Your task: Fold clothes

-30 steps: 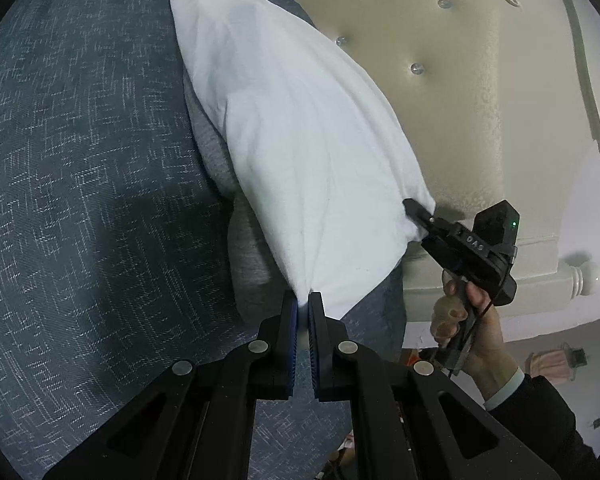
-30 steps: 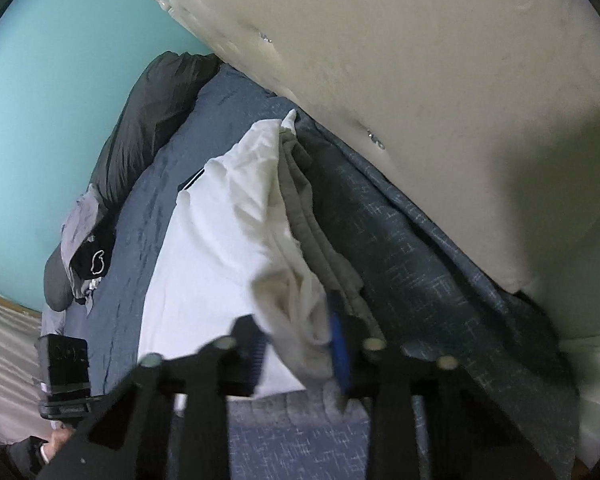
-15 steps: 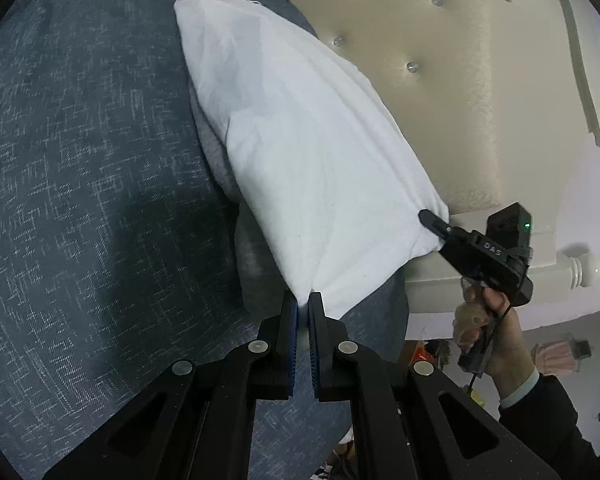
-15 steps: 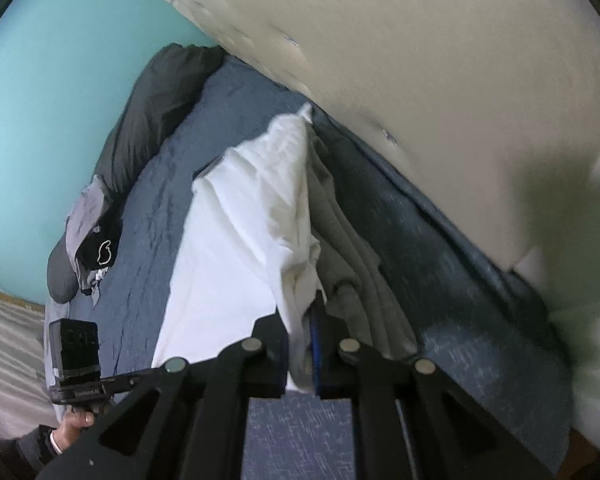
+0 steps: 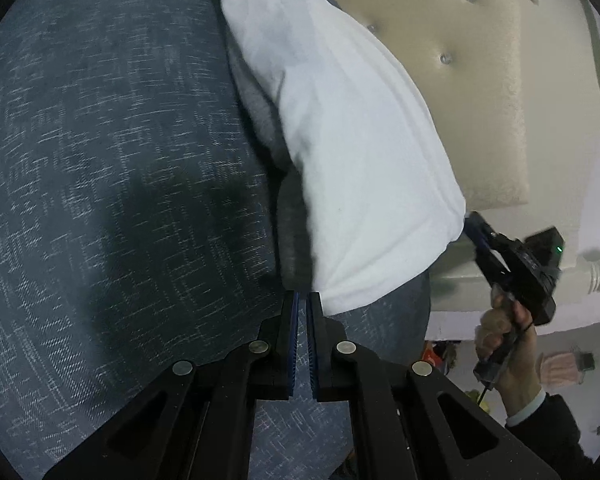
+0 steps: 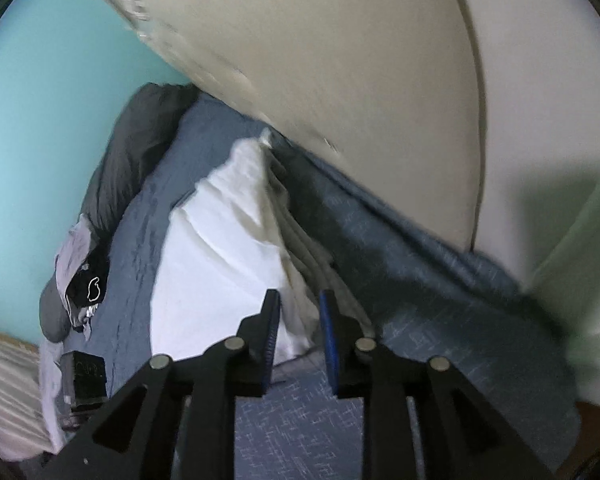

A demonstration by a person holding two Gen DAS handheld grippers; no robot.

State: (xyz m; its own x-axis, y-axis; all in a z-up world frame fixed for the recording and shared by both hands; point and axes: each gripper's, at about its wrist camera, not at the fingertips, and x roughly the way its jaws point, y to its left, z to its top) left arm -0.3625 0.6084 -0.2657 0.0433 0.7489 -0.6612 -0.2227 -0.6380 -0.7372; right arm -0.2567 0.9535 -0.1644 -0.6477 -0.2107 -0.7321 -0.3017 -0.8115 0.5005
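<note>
Left hand-held gripper (image 5: 302, 300) is clenched, its narrow slot sitting right at the near corner of the white garment (image 5: 352, 128); whether cloth is pinched there, I can't tell. Right hand-held gripper (image 6: 299, 300) stands released, fingers spread around the garment's bunched edge. The white garment lies over a grey garment (image 5: 292, 232) on the blue bed (image 5: 100, 160), beside the cream headboard (image 5: 480, 80)
</note>
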